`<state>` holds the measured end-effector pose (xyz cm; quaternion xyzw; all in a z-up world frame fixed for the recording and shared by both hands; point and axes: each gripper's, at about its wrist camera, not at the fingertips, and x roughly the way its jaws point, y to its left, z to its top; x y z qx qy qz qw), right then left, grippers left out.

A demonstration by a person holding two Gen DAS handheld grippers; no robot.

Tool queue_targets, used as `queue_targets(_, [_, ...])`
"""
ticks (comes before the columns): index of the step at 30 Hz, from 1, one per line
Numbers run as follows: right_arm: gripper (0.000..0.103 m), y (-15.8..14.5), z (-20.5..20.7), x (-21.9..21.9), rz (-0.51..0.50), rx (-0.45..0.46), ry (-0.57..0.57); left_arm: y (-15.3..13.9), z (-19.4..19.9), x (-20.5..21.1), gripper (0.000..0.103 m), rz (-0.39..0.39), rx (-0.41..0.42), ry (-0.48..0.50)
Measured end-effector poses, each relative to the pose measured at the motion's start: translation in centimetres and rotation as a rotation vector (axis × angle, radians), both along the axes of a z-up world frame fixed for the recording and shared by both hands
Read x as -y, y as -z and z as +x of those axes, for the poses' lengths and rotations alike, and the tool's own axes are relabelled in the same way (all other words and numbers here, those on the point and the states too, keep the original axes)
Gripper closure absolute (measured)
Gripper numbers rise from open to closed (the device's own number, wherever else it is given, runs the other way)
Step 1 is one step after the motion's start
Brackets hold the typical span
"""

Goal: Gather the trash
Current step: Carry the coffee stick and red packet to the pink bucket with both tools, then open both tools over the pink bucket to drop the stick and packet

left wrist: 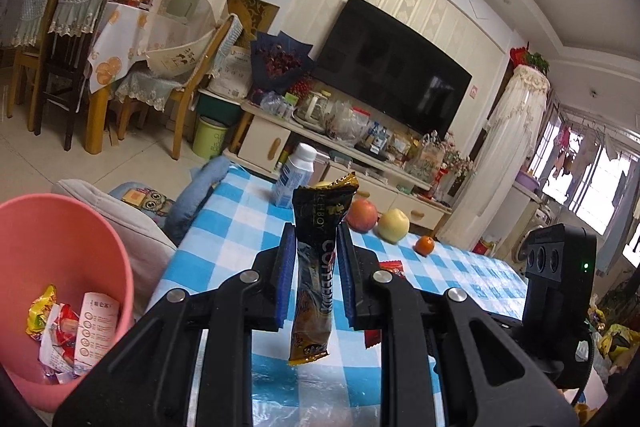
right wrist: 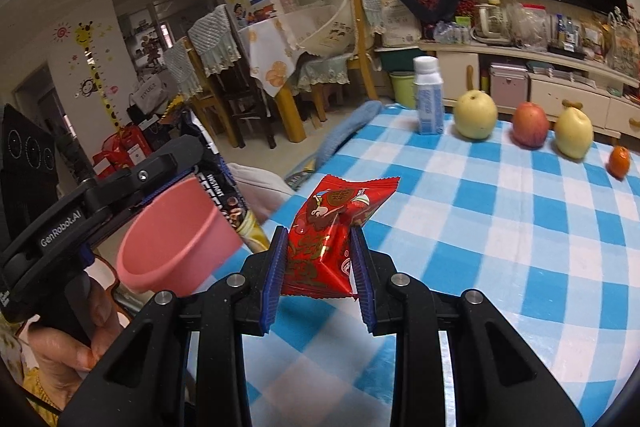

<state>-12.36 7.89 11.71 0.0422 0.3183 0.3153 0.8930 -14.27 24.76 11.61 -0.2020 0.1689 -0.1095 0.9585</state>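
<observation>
My left gripper (left wrist: 316, 231) is shut on a black and gold coffee sachet (left wrist: 320, 259) and holds it upright above the blue-checked table's left edge. A pink trash bin (left wrist: 60, 267) stands below at the left with several wrappers inside. My right gripper (right wrist: 320, 235) is shut on a red snack wrapper (right wrist: 332, 227) just above the tablecloth (right wrist: 500, 227). In the right wrist view the left gripper (right wrist: 196, 167) shows at the left with the sachet (right wrist: 236, 211), beside the pink bin (right wrist: 176, 243).
On the table's far side stand a white bottle (right wrist: 429, 95), two yellow pears (right wrist: 476, 115), a red apple (right wrist: 530, 125) and a small orange (right wrist: 619, 161). A grey cushion (left wrist: 136, 227) lies between bin and table. Chairs (left wrist: 60, 39) and a TV cabinet (left wrist: 340, 147) stand behind.
</observation>
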Motion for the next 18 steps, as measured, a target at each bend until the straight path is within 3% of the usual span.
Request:
queue_targets(10, [0.07,-1.8,-0.4,-8.9,0.022,0.023,-0.16,-0.3,-2.9,-6.6,0.081,-0.071,0.048,-0.205])
queue_targets(18, [0.07,-1.3,-0.1,-16.2,0.023,0.024,-0.271,1.4,-4.5,-12.3,0.081,-0.19,0.0,-0.402])
